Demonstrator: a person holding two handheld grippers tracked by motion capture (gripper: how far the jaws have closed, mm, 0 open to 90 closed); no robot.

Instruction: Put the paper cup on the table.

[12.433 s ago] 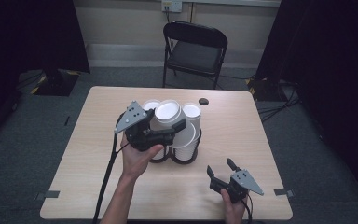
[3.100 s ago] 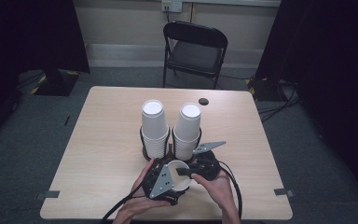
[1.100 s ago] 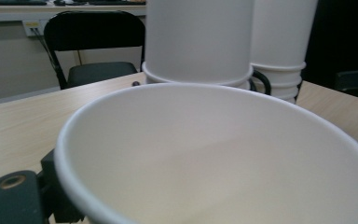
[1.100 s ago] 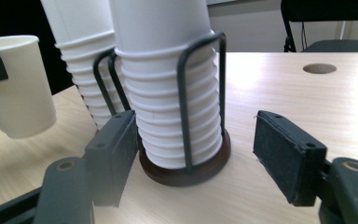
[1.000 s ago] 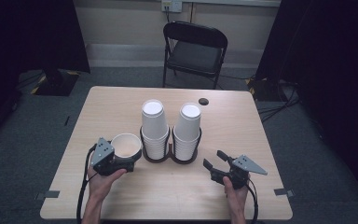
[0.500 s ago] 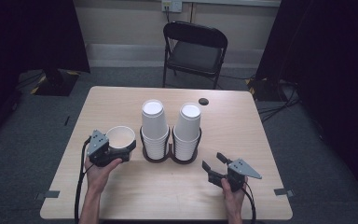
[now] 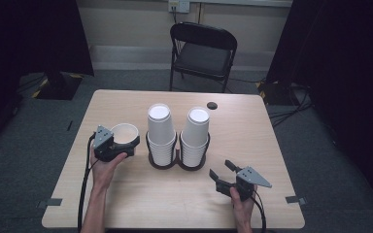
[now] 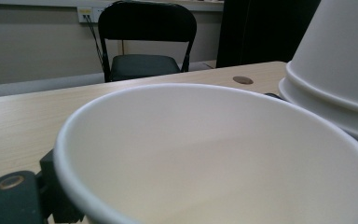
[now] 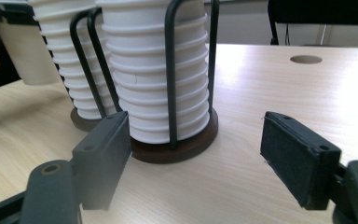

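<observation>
Resting near the table's [image 7: 141, 204] front right corner, the right gripper [image 7: 226, 174] is gaping empty. Towards the left edge, the left gripper [image 7: 128, 145] is gripping a single paper cup [image 7: 124, 134] upright, beside the stacked cups [image 7: 161, 131]; setting down looks pending.

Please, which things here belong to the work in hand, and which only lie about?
In the job: single white paper cup, held upright in left gripper; two stacks of inverted white paper cups in black wire holder.
Lying about: black folding chair; open right gripper.
</observation>
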